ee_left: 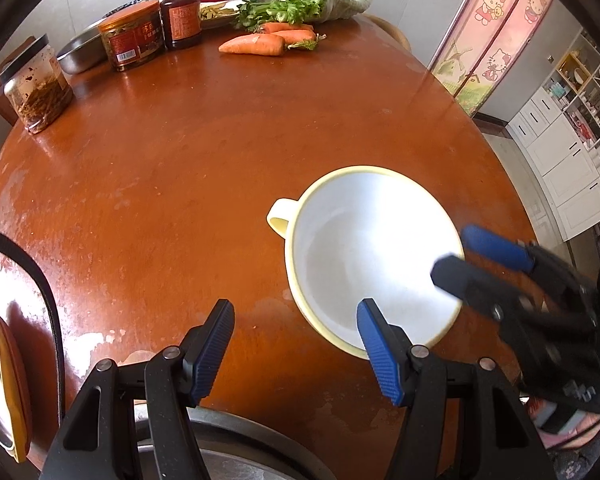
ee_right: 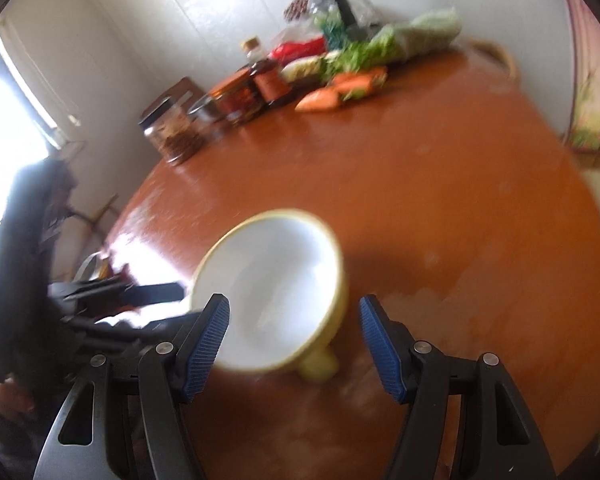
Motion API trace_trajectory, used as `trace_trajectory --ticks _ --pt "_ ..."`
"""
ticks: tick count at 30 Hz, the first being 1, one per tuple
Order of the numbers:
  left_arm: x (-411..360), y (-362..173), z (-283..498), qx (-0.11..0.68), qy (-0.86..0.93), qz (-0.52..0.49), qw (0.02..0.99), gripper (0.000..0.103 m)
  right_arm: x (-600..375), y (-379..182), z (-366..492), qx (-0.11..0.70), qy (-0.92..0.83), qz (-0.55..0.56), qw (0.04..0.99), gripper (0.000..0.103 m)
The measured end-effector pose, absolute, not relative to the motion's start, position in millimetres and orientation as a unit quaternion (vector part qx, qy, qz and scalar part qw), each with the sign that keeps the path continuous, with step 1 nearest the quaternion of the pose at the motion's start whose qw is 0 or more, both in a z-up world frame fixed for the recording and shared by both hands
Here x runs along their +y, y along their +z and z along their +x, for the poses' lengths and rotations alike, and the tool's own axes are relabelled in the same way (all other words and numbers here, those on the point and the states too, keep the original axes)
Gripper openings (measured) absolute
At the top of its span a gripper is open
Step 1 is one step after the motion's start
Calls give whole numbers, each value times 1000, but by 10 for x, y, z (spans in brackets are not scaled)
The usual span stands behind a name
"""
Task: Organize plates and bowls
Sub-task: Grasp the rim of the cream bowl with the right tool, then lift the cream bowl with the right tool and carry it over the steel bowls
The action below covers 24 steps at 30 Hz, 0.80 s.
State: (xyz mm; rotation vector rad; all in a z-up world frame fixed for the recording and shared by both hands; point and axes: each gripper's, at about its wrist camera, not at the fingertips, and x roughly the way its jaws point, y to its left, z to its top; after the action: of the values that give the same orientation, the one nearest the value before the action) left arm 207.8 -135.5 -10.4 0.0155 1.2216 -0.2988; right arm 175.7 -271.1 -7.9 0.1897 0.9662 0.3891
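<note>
A white bowl point(ee_left: 372, 256) with a pale yellow rim and a small handle stands on the round brown table point(ee_left: 180, 160). My left gripper point(ee_left: 296, 340) hangs open just in front of the bowl; its right finger point(ee_left: 380, 356) overlaps the near rim and nothing lies between the pads. My right gripper point(ee_left: 478, 260) comes in from the right, open, with one finger over the bowl's inside and the other outside the rim. In the blurred right wrist view the bowl point(ee_right: 276, 280) fills most of the gap of the right gripper point(ee_right: 294, 336), nearer its left finger point(ee_right: 206, 340). The pads do not press on it.
At the table's far side stand a glass jar point(ee_left: 36, 84), a steel basin point(ee_left: 80, 50), an orange-lidded tub point(ee_left: 132, 40), a sauce bottle point(ee_left: 180, 12), carrots point(ee_left: 256, 44) and bagged greens point(ee_left: 308, 4). A steel dish point(ee_left: 236, 452) lies under my left gripper; an orange-rimmed plate point(ee_left: 4, 380) sits far left.
</note>
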Motion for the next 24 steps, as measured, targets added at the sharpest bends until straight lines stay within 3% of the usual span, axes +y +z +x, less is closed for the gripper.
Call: trace_trajectory --ticks 4,11,16,19,21,24 --pt "-1361 -127 2089 574 -139 6 807 62 -2648 -169 1879 465 161 40 870 69" --pt "-1385 -181 2136 582 -148 1 799 62 -2579 -261 1961 459 160 10 874 50" --pt "-1362 -217 2155 588 -155 -16 793 60 -2520 -241 1960 455 173 7 873 48" --pt "-1376 -208 2136 587 -166 -20 792 51 -2501 -254 1992 459 181 11 870 44" --pt "-1389 -211 2133 588 -175 -24 789 39 -2473 -258 1993 464 187 15 866 43" --pt "-1367 -202 2143 586 -172 -31 792 38 -2435 -244 1987 468 184 14 864 43"
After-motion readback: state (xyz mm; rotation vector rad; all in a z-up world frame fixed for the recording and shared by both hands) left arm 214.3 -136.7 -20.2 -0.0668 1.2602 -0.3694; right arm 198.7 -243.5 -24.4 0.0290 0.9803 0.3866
